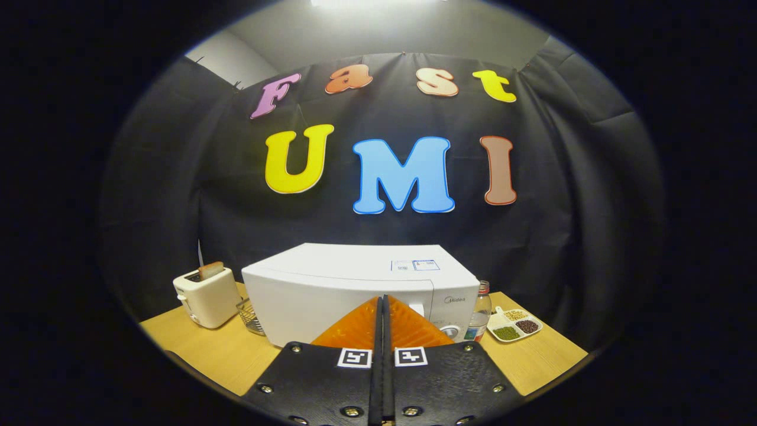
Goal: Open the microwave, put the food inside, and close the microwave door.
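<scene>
A white microwave (355, 290) stands on the wooden table (207, 349), its door closed, straight beyond my fingers. My gripper (382, 303) is shut, its two fingers pressed flat together with nothing between them, the tips pointing at the microwave's front near the seam between door and control panel. A round dial (450, 331) shows on the panel just right of the fingers. A white divided dish (513, 325) with beans and grains in three compartments lies on the table to the right of the microwave.
A cream toaster (206, 296) with a slice of bread in it stands left of the microwave. A small wire basket (251, 316) sits between them. A clear bottle (481, 313) with a red cap stands between the microwave and the dish.
</scene>
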{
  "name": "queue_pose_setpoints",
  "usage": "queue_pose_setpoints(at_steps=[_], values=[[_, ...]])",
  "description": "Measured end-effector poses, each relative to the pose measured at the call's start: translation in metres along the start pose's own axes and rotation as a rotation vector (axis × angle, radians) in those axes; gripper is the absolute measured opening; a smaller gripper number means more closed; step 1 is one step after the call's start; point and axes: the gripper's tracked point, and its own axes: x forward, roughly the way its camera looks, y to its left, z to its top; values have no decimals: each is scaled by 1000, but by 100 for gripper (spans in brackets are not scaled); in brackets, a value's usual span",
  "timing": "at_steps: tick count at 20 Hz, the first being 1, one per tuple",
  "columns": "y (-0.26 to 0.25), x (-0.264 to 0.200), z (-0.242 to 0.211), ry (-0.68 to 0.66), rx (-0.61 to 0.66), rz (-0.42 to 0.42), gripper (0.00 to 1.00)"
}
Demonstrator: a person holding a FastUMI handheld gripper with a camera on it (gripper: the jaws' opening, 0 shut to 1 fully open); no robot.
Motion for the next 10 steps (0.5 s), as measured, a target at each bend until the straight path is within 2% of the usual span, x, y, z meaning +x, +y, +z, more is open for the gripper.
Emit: queue_pose_setpoints(at_steps=[5,8,10], values=[[-3,-47,56,-82,28,-55,1],[2,-65,75,-104,25,-50,3],[4,-75,83,-100,18,-61,13]])
